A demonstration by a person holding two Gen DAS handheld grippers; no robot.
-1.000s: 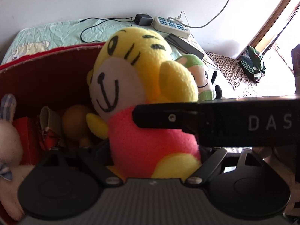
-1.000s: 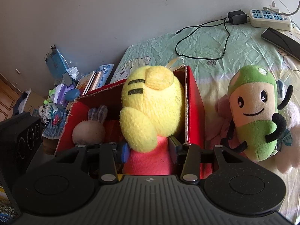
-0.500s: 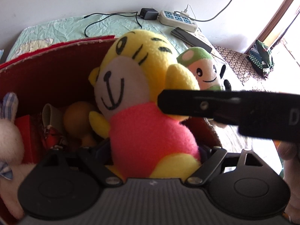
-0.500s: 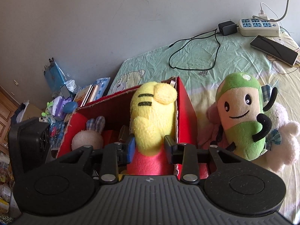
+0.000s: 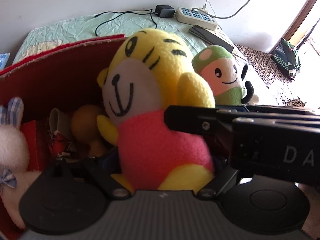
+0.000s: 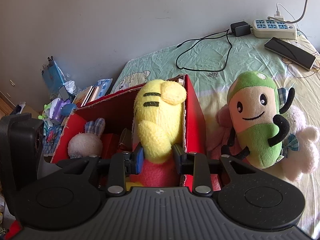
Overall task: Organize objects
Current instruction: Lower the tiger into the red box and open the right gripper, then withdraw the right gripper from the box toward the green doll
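Observation:
A yellow tiger plush (image 5: pixel 152 92) with a pink body stands inside the red cardboard box (image 5: pixel 50 76). My left gripper (image 5: pixel 164 166) is shut on its lower body. My right gripper (image 6: pixel 158 156) has its fingers (image 6: pixel 138 156) apart on either side of the plush's body (image 6: pixel 158 120), and its black finger crosses the left wrist view (image 5: pixel 200 122). A green and peach plush (image 6: pixel 256 122) lies on the bed right of the box.
The box also holds a white bunny plush (image 6: pixel 86 140), a brown round toy (image 5: pixel 84 120) and small red items. A pink plush (image 6: pixel 300 146) lies under the green one. A power strip (image 6: pixel 274 28), phone (image 6: pixel 290 52) and cable (image 6: pixel 202 54) lie on the bedsheet. Clutter sits left of the bed.
The right gripper has opened and drawn back from the tiger plush. The plush has settled lower in the box, with the left gripper still shut on it.

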